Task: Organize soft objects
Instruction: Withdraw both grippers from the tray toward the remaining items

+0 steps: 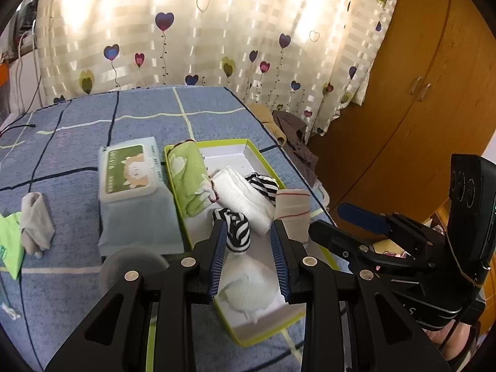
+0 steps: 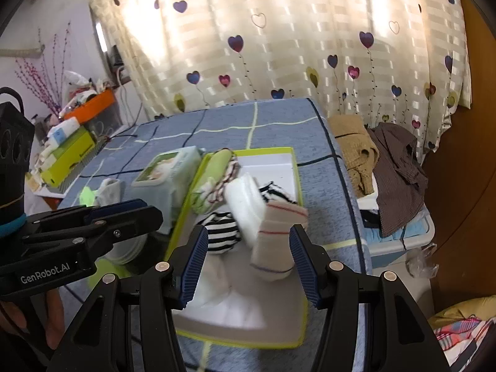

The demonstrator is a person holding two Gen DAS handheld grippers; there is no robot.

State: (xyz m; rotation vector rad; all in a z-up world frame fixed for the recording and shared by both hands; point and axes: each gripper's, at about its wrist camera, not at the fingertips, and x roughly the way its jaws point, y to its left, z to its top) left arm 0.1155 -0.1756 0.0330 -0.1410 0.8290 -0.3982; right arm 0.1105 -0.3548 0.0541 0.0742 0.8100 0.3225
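A white box with a green rim lies on the blue bed. In it are a green rolled towel, a white folded cloth, a white knit piece and two black-and-white striped socks. My left gripper hangs open over the box, and the nearer striped sock lies loose by its left pad. A beige sock with thin red and blue stripes leans on the box's right side. My right gripper is open around it, with only the right pad close to it.
A pack of wet wipes lies left of the box. Farther left are a grey sock and a green bag. Clothes are heaped off the bed's right edge, by a wooden wardrobe. A cluttered shelf stands at the left.
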